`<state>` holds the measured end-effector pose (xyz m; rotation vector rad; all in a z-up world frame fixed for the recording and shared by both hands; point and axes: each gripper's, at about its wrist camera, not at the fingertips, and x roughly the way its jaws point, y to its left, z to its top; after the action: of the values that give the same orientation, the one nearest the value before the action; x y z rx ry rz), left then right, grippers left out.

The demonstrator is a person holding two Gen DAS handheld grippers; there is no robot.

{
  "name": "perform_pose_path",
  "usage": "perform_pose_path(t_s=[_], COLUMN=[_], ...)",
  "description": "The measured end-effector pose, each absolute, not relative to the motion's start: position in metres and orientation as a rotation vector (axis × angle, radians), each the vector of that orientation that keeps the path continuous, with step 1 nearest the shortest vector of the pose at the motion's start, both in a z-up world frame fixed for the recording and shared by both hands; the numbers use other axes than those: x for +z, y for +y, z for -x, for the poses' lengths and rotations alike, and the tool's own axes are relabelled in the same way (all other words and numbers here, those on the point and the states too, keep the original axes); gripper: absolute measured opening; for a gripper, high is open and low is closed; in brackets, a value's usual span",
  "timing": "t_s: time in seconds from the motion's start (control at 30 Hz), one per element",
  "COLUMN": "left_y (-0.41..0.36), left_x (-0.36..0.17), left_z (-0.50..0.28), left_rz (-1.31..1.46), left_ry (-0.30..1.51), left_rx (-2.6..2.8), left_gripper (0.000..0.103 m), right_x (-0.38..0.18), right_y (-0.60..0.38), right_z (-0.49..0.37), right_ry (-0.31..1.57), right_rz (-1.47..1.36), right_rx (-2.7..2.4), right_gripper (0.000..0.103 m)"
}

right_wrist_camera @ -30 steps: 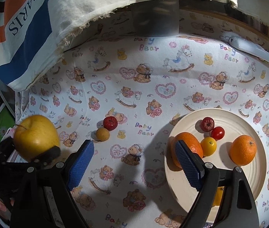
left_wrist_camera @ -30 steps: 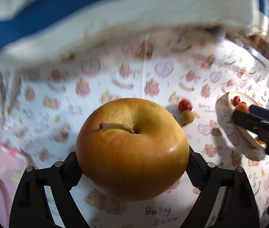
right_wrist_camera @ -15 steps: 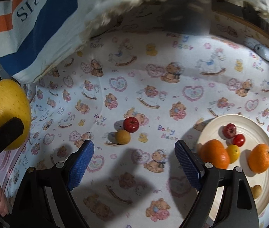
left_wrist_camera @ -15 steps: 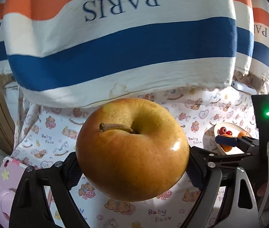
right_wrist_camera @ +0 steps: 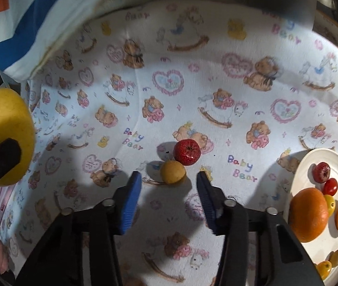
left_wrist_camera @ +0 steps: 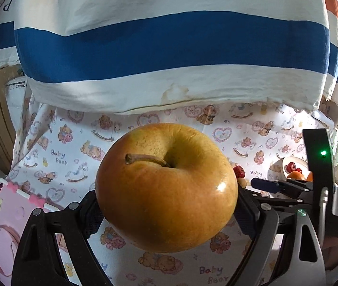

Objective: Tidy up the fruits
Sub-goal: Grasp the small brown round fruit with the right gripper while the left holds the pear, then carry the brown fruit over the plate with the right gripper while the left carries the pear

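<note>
left gripper [left_wrist_camera: 166,205]: jaws pinching apple [left_wrist_camera: 166,186]
right gripper [right_wrist_camera: 169,186]: jaws spread near brown fruit [right_wrist_camera: 173,172]
cloth [right_wrist_camera: 192,76]: "baby bear"
bag [left_wrist_camera: 169,47]: "paris"

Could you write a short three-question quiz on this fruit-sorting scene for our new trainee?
1. True or false: the left gripper is shut on the big yellow apple.
2. Which small fruit lies nearest the open right gripper? A) small tan fruit B) small red fruit C) an orange
3. Fill in: the two oranges sit on the cream ____.

Key: 1 true; 2 A; 3 plate.
</note>
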<state>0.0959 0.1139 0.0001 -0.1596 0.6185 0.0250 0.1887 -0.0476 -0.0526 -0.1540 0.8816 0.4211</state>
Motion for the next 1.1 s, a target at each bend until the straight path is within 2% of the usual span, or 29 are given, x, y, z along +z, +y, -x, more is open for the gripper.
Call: perform_pose_path(t_s=[0.2,0.7,1.1], left_y=[0.111,0.1,0.071], left_x=[0.0,0.017,0.046], left_z=[-0.096,-0.081,-0.059], left_rz=[0.15,0.13,0.062], left_ry=[0.617,0.571,0.501], left_rx=[0.014,-0.011,-0.072], left_gripper=[0.089,0.089,0.089], right_x=[-0.06,-0.024,0.031], right_y=[-0.044,-0.079,-0.127], right_z=[-0.195,-0.166,-0.106], right_ry=[0.887,0.771,0.622], right_rz=[0.161,0.093,0.08], right_rx=[0.416,0.414,0.379], right_gripper=[0.025,0.025,0.025])
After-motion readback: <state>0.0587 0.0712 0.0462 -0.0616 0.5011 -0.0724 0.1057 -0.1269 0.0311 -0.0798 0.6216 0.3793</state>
